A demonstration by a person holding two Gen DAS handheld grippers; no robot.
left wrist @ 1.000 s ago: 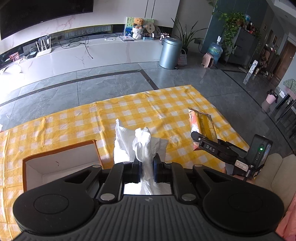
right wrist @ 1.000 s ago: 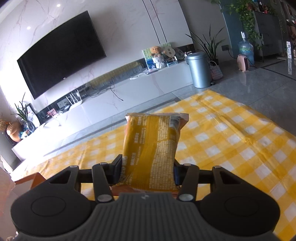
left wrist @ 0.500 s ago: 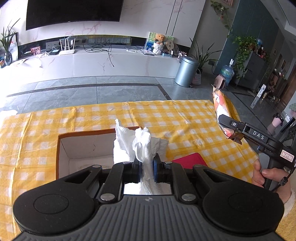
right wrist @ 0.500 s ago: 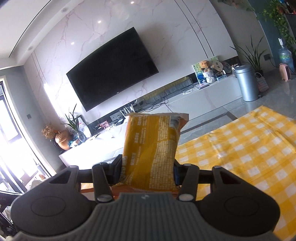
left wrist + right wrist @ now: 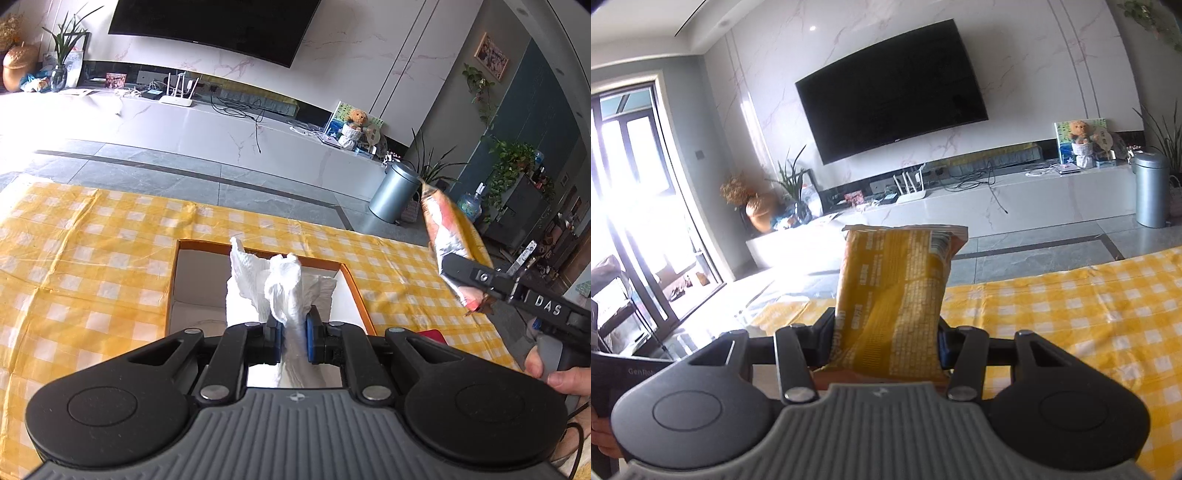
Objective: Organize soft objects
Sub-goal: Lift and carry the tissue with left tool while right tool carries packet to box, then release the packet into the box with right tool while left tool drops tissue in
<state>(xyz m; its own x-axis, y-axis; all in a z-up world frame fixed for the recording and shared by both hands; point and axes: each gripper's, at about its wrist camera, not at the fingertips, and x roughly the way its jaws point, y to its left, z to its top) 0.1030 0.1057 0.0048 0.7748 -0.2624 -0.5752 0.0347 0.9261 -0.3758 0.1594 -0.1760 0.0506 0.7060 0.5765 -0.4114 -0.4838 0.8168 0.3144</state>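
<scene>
Your left tool (image 5: 291, 341) is clamped on the white tissue wad (image 5: 284, 288), poised over the open box (image 5: 258, 254) for dropping; your right tool (image 5: 886, 347) grips the yellow snack bag (image 5: 892, 295), raised clear to the right.

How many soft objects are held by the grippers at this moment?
2. A white tissue wad in the left gripper, over the box; a yellow snack bag in the right gripper. Others may be hidden.

The near part of the orange-rimmed white cardboard box (image 5: 195, 291) hides behind the left claw (image 5: 291, 341). A small flat red thing (image 5: 432, 334) peeks out beside it, mostly hidden. In the right wrist view, the print on the yellow crinkly snack bag (image 5: 892, 295) is too blurry to read.
</scene>
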